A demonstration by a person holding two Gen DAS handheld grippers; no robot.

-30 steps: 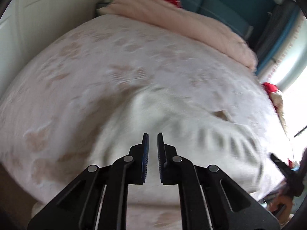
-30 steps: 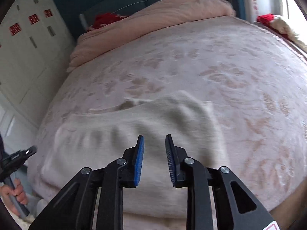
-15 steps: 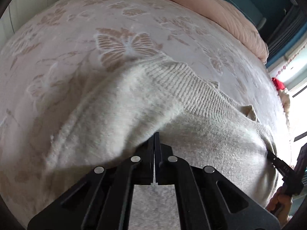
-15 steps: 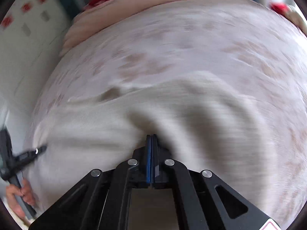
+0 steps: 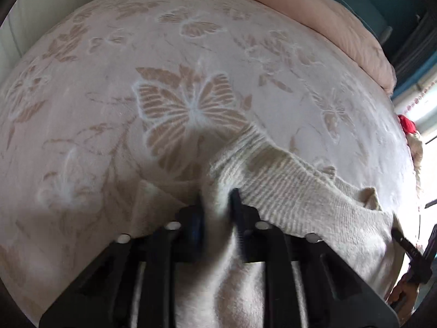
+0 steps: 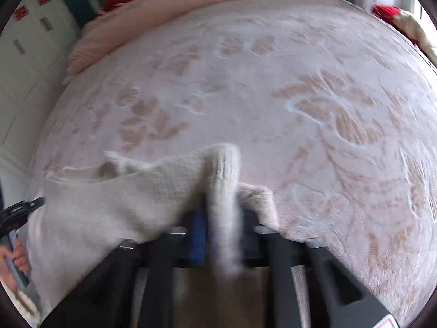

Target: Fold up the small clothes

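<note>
Pinching sweater (image 5: 314,205) | left gripper (image 5: 217,213) low | right gripper (image 6: 221,216) level

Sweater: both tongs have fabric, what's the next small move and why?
Probably carry both tongs forward together, laying the near edge over the far part. The left tongs and right tongs each pinch a bunch of the cream sweater, which spans between them on the bedspread.

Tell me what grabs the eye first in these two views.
The cream knit sweater stands out first, bunched on the bedspread with a fold of it between the fingers of the left gripper. In the right wrist view another fold sits in the right gripper. Next comes the big tan butterfly woven into the bedspread just beyond the sweater, with a pink duvet heaped at the far end.
</note>
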